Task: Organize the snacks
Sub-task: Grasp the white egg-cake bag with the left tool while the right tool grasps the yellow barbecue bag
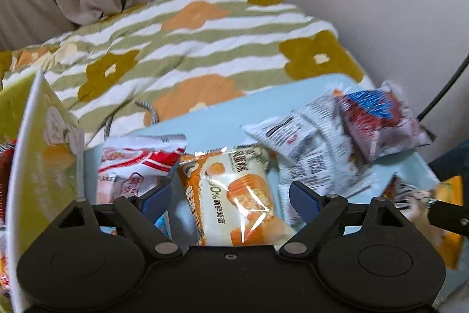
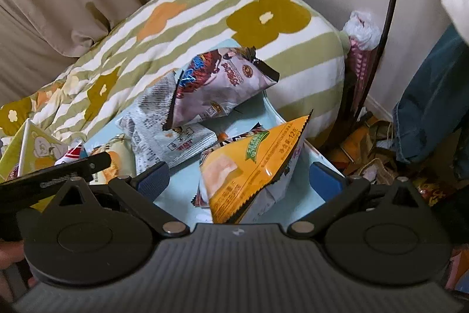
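Note:
Several snack packets lie on a light blue table (image 1: 214, 122). In the left wrist view my left gripper (image 1: 230, 195) is open, its jaws on either side of an orange-and-white cake packet (image 1: 237, 192). A red-and-white packet (image 1: 140, 163) lies to its left, a grey-white printed packet (image 1: 310, 148) and a pink-purple packet (image 1: 381, 122) to its right. In the right wrist view my right gripper (image 2: 239, 181) is open around a yellow-orange packet (image 2: 252, 166). The pink-purple packet (image 2: 217, 87) and the grey-white packet (image 2: 164, 137) lie beyond it.
A yellow-green box (image 1: 35, 154) with a white rim stands at the table's left; it also shows in the right wrist view (image 2: 32, 148). A floral striped quilt (image 1: 190, 43) lies behind the table. A black cable (image 2: 390, 5), bags and clutter (image 2: 381, 154) are on the floor at right.

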### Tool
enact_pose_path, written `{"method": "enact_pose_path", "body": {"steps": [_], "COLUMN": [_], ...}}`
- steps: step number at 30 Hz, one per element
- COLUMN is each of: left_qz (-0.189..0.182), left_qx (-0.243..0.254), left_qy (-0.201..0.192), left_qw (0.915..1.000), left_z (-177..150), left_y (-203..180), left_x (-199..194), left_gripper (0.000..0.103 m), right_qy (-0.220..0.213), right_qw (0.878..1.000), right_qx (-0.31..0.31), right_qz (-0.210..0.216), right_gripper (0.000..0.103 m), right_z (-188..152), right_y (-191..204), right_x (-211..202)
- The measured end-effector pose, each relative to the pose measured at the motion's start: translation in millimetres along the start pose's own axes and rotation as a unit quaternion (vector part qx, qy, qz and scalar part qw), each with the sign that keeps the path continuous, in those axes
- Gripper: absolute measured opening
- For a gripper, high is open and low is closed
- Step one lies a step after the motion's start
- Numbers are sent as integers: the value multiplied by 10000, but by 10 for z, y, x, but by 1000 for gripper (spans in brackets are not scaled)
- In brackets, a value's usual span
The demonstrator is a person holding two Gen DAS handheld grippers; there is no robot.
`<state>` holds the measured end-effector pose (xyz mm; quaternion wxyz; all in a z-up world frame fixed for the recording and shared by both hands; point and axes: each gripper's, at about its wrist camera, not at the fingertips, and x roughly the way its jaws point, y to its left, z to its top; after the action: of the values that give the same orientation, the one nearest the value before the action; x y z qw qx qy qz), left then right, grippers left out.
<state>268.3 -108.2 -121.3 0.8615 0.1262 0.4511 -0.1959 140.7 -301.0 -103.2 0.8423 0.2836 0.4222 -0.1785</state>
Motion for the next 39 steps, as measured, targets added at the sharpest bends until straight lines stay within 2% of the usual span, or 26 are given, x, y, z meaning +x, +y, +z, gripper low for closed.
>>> {"method": "enact_pose_path", "body": {"steps": [8, 12, 16, 22, 30, 34, 36, 39], "left_qz": [107, 33, 55, 17, 53, 99, 114, 136], "left_qx": [-53, -15, 45, -145, -324, -393, -436, -498], "left_qy": [322, 429, 389, 352, 102, -44, -122, -257], "left_qw": [9994, 9991, 9992, 9993, 9994, 9992, 9989, 9983], "left_z": [3, -30, -61, -132, -166, -184, -191, -197], "left_y": [-21, -45, -69, -44, -86, -109, -121, -144], "left_x": [326, 388, 358, 233, -17, -141, -215, -343], "left_gripper": [81, 70, 68, 66, 66, 66, 66, 66], "right_qy": [191, 233, 248, 274, 353, 330, 325, 358], "right_qw": [9998, 9997, 9996, 9995, 9989, 9986, 9984, 9975], "right_qx": [10, 43, 55, -3, -220, -317, -363, -514], "right_qz": [20, 38, 104, 184, 236, 272, 278, 313], "right_gripper": [103, 103, 103, 103, 103, 96, 86, 81], "right_z": [22, 39, 47, 76, 76, 73, 76, 68], "right_y": [-36, -65, -82, -44, -20, -36, -49, -49], "right_x": [235, 318, 364, 433, 542, 528, 512, 483]}}
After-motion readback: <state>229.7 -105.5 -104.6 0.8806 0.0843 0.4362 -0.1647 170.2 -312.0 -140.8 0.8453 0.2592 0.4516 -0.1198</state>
